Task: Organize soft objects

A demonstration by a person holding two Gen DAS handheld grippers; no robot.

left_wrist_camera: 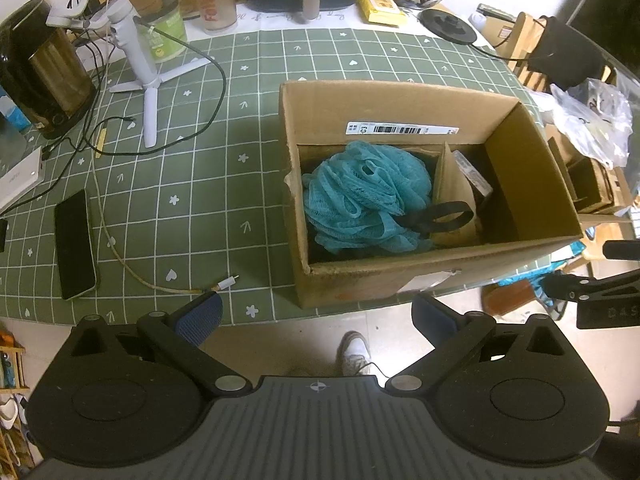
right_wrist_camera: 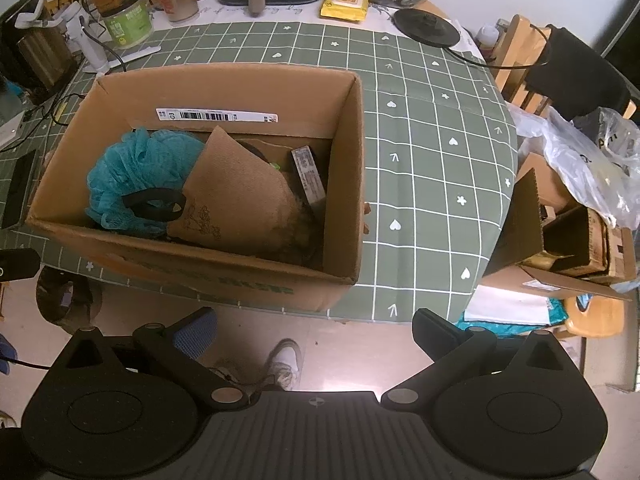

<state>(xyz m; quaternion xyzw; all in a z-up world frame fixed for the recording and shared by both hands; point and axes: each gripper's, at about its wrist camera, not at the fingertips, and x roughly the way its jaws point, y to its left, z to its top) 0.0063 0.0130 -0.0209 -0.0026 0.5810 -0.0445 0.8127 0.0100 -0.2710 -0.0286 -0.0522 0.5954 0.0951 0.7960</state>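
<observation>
Both the left gripper (left_wrist_camera: 316, 316) and right gripper (right_wrist_camera: 314, 330) are hanging spread and empty off the table edge, since the teal mesh pouf (left_wrist_camera: 360, 196) is already sitting inside the cardboard box (left_wrist_camera: 532, 152) (beside a brown pouch (right_wrist_camera: 240, 196)).

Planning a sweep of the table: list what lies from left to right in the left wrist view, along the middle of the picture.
Black kettle → black phone → white tripod stand → cardboard box, holding the teal bath pouf and then the brown paper bag → clear plastic bag.
</observation>
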